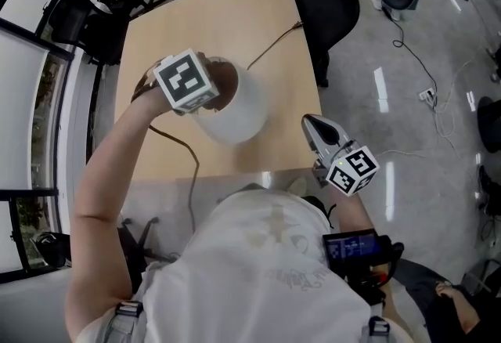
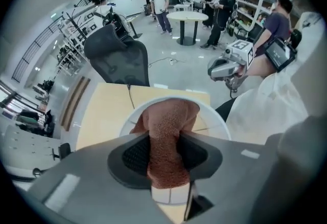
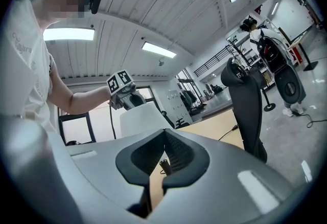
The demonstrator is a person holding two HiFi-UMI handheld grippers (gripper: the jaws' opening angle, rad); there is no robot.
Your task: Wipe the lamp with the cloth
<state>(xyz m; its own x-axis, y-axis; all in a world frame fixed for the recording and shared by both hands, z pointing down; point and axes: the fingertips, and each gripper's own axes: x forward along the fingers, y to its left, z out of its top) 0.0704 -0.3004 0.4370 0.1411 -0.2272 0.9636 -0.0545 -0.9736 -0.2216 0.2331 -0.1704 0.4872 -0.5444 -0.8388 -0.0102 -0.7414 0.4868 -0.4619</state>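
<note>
Our left gripper is clenched on the brown cloth, which lies over the top rim of the white lamp on the worktop. Our right gripper is closed on nothing, well apart from the lamp.

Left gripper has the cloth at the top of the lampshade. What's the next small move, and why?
Probably sweep the left gripper along the lampshade's rim: its jaws clamp the cloth, whose free end lies over the shade's top opening, so a sideways drag should wipe it.
</note>
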